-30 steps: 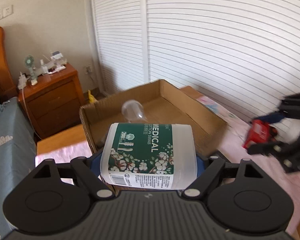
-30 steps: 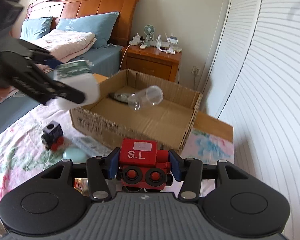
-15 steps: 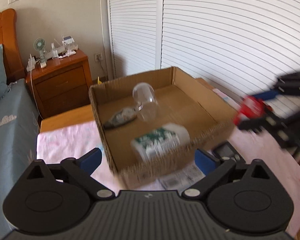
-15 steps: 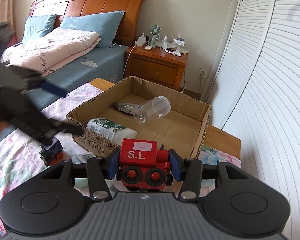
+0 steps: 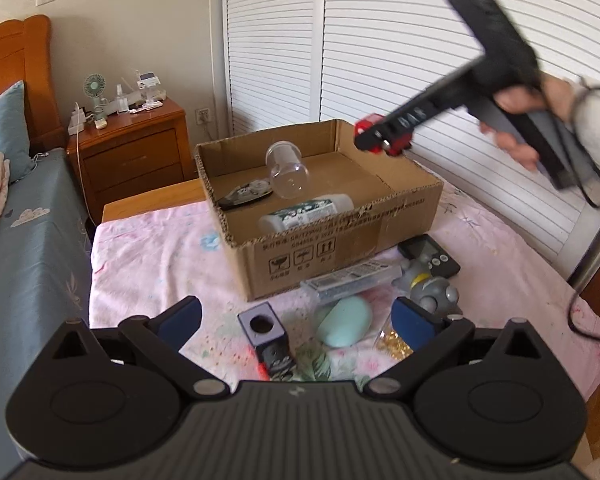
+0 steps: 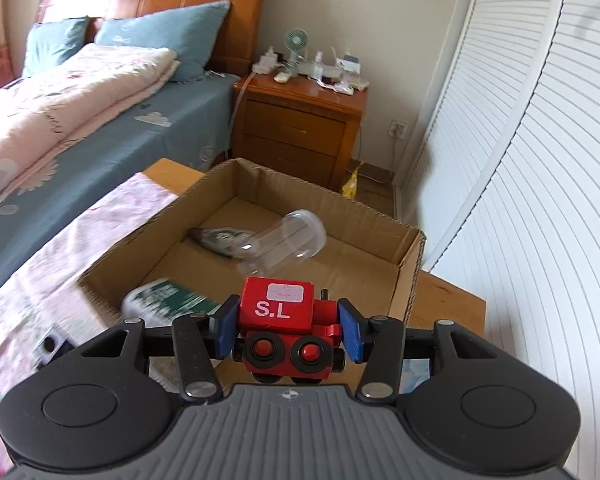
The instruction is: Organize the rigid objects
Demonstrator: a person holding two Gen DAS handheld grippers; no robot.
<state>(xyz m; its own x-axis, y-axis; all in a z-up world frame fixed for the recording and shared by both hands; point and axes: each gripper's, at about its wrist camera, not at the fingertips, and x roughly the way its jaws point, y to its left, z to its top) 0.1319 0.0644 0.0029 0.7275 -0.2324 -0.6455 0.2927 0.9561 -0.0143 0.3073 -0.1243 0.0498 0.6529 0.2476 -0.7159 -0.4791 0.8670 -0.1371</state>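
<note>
A cardboard box [image 5: 340, 236] stands on the pink floral cloth and holds a clear plastic cup [image 5: 287, 169], a dark packet [image 5: 244, 196] and a cotton swab bottle [image 5: 306, 214]. My left gripper [image 5: 296, 320] is open and empty, pulled back above loose items in front of the box. My right gripper [image 6: 287, 328] is shut on a red toy train [image 6: 284, 324] marked "S.L" and holds it over the box's near right side; it also shows in the left wrist view [image 5: 384, 140]. The box [image 6: 408, 280], cup [image 6: 288, 244] and bottle [image 6: 168, 298] lie below it.
In front of the box lie a dark toy block [image 5: 266, 338], a mint green case [image 5: 344, 320], a clear tube [image 5: 348, 282], a grey figure [image 5: 428, 288], a black timer [image 5: 428, 258] and a gold packet [image 5: 394, 342]. A bed [image 6: 60, 100] and a wooden nightstand [image 6: 300, 120] stand behind.
My left gripper opened, dropped the cotton swab bottle into the box and pulled back. My right gripper moved over the box with the red train.
</note>
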